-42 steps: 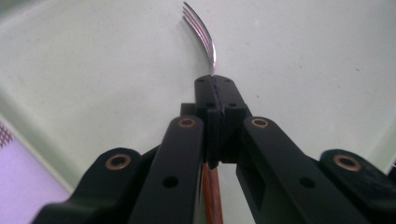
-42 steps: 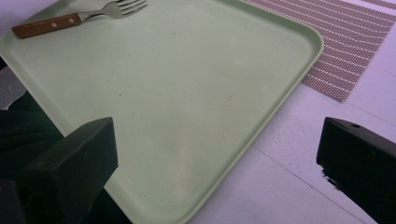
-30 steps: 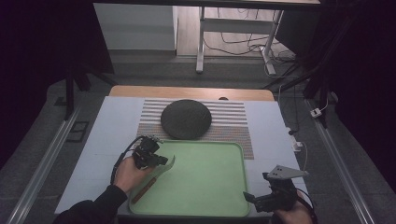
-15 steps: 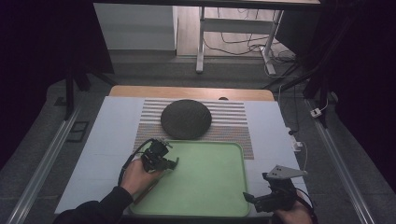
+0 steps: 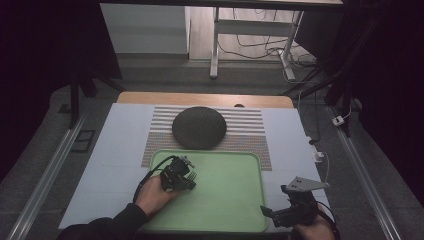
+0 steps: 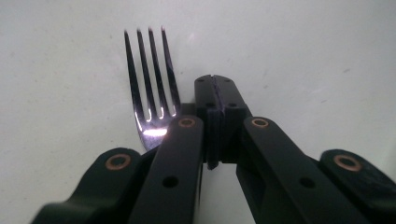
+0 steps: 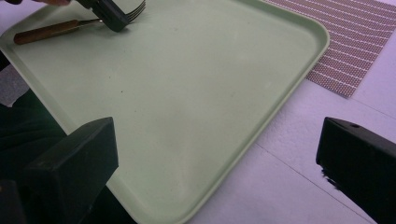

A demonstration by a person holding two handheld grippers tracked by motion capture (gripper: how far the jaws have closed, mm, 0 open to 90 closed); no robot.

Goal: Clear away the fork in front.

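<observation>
Tray: pale green, on the desk at its near edge, its far edge lapping a striped mat. Contents: one fork, near the tray's left edge, toward the far left corner. A dark round plate sits on the mat beyond the tray.

Visibility: in the high view the fork is largely covered by the left gripper; a few tines show past it. In the right gripper view the wooden handle and the tine tips are seen; the neck is hidden by the left gripper.

Left gripper: fingers pressed together, nothing between their tips. The fork lies just beside them, on their left in the left gripper view, tines pointing ahead; contact cannot be confirmed.

Right gripper: at the tray's near right corner, fingers wide apart, holding nothing.
</observation>
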